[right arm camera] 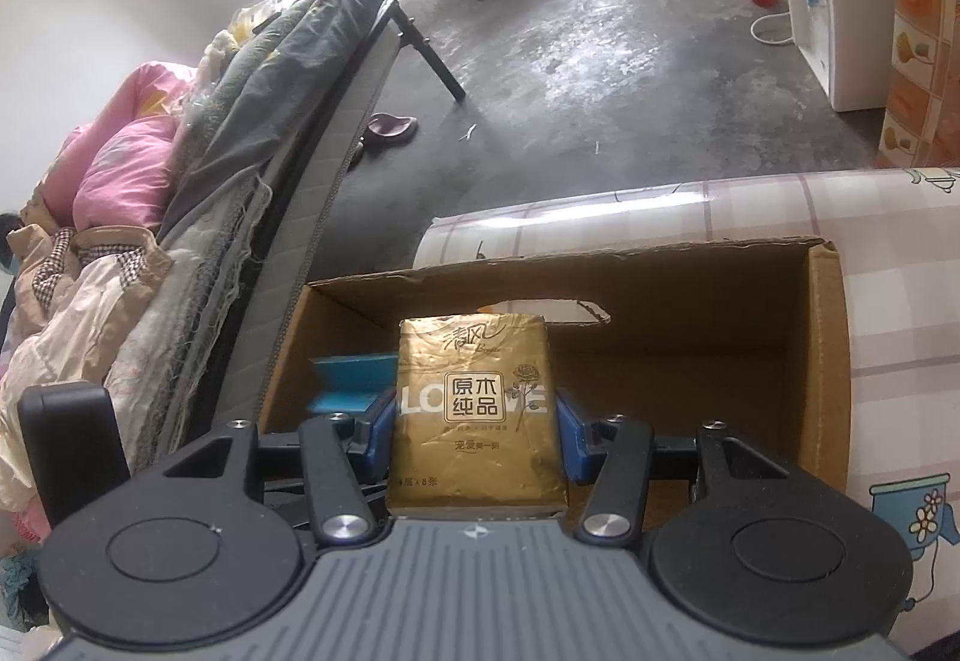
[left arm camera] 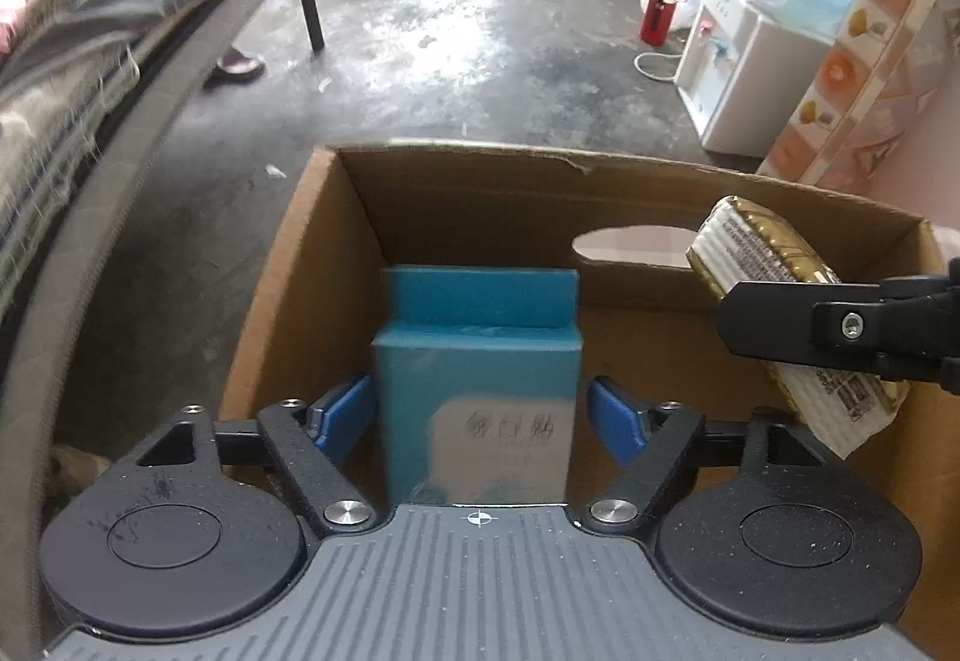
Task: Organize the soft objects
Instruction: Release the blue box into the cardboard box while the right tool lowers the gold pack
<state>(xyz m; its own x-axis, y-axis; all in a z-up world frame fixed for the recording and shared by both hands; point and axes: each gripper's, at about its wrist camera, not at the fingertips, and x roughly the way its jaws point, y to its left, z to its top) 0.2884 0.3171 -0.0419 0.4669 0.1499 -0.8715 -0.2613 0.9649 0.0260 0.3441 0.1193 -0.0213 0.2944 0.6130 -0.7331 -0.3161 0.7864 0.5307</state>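
Sitting inside the cardboard box (left arm camera: pixel 630 193), the blue pack (left arm camera: pixel 477 391) lies between the left gripper's (left arm camera: pixel 480 418) spread fingers, pads clear of it. Over the same box the right gripper's (right arm camera: pixel 477 436) fingers clamp the gold tissue pack (right arm camera: pixel 474 409).

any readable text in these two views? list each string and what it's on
"清风", script logo at the top of the gold tissue pack.
"原木纯品", framed box at the pack's middle.
"LOVE", large pale letters across the pack, partly covered by the box.
Smaller lines lower on the pack: too small to read.
Fine print and barcode area on the pack's side, left wrist view: too small.
White label on the blue packet: blurred, unreadable.
Water dispenser markings: unreadable.
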